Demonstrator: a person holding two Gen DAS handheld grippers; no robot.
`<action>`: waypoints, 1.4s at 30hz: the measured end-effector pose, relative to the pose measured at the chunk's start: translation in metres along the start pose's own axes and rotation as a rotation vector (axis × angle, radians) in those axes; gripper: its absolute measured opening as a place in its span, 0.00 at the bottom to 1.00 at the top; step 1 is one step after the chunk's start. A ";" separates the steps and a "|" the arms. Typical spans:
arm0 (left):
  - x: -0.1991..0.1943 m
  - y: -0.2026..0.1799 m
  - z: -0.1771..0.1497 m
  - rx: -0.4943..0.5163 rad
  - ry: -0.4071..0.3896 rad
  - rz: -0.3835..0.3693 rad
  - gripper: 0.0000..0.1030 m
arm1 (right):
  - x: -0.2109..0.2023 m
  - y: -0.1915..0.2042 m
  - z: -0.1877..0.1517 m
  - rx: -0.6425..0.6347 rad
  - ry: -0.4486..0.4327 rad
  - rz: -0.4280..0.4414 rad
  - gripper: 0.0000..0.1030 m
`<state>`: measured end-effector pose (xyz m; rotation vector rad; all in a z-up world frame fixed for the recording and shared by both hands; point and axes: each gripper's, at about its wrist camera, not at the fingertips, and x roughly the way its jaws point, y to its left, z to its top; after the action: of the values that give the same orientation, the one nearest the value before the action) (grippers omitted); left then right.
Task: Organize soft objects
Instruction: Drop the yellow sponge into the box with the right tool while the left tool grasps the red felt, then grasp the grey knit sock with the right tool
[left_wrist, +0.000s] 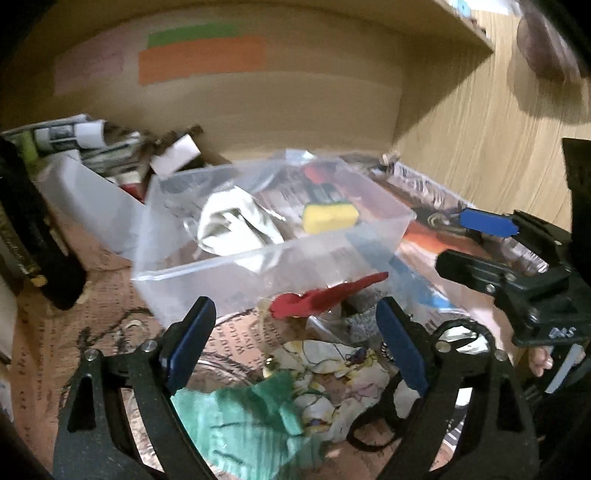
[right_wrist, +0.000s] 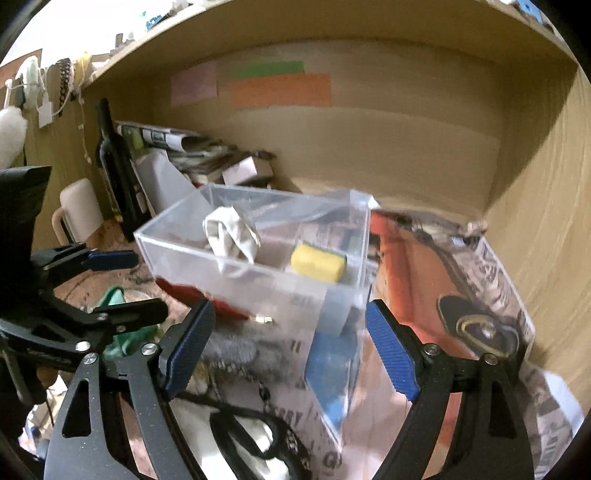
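A clear plastic box (left_wrist: 258, 266) (right_wrist: 255, 273) sits on the newspaper-covered shelf. Inside lie a crumpled whitish cloth (left_wrist: 232, 225) (right_wrist: 231, 236) and a yellow sponge (left_wrist: 328, 216) (right_wrist: 317, 262). In front of the box lie a red fabric piece (left_wrist: 325, 295), a green cloth (left_wrist: 240, 417), a white patterned cloth (left_wrist: 332, 373) and a grey knitted piece (right_wrist: 236, 347). My left gripper (left_wrist: 295, 347) is open above the green and patterned cloths, holding nothing. My right gripper (right_wrist: 288, 354) is open at the box's near corner, holding nothing; it also shows in the left wrist view (left_wrist: 476, 240).
A dark bottle (right_wrist: 114, 166) and a white mug (right_wrist: 79, 206) stand at the left. A translucent bin with rolled papers (left_wrist: 92, 184) sits behind the box. Wooden walls (left_wrist: 480, 147) close the back and right. A black strap (right_wrist: 251, 435) lies near the front.
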<state>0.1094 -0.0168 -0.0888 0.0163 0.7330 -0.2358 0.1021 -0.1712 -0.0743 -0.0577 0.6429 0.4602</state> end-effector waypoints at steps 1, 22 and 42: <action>0.005 0.000 0.001 0.000 0.007 -0.001 0.86 | 0.001 0.000 -0.002 0.004 0.007 0.001 0.80; 0.038 0.025 -0.005 -0.108 0.081 -0.049 0.28 | 0.042 0.009 -0.006 0.003 0.152 0.129 0.80; -0.027 0.035 -0.001 -0.128 -0.081 -0.022 0.24 | 0.067 0.027 -0.012 -0.044 0.236 0.165 0.51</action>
<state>0.0971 0.0226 -0.0740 -0.1226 0.6662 -0.2089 0.1304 -0.1228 -0.1209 -0.1023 0.8736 0.6323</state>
